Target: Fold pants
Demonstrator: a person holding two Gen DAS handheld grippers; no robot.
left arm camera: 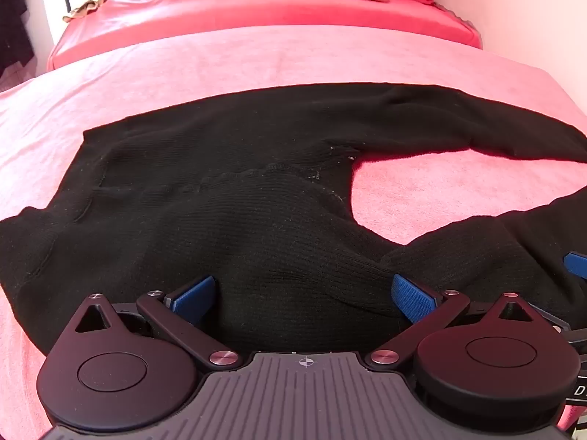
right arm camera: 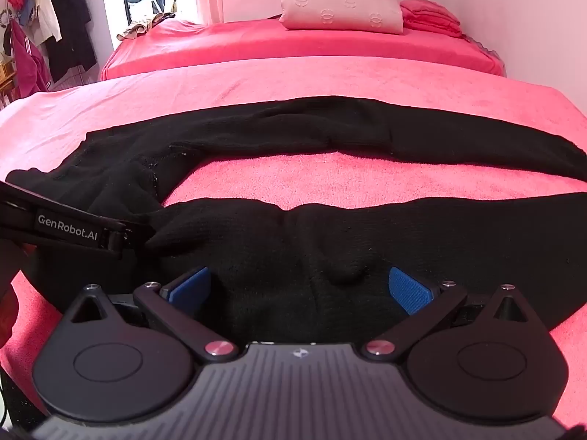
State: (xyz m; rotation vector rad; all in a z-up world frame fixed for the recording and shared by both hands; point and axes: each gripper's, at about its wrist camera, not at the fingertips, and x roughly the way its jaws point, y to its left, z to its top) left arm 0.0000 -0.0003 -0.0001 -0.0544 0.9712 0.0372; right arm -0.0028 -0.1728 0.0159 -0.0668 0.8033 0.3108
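Black knit pants lie spread flat on a pink blanket, waist to the left, two legs running right with a gap of blanket between them. My left gripper is open, blue pads wide apart, over the near leg close to the crotch. My right gripper is open over the near leg further right; the far leg lies beyond. A blue pad of the right gripper shows at the left wrist view's right edge. The left gripper's body shows at the right wrist view's left.
The pink blanket covers the bed; a red sheet lies beyond it. A pale pillow and folded red cloth sit at the head. Clothes hang on a rack at far left. A white wall runs along the right.
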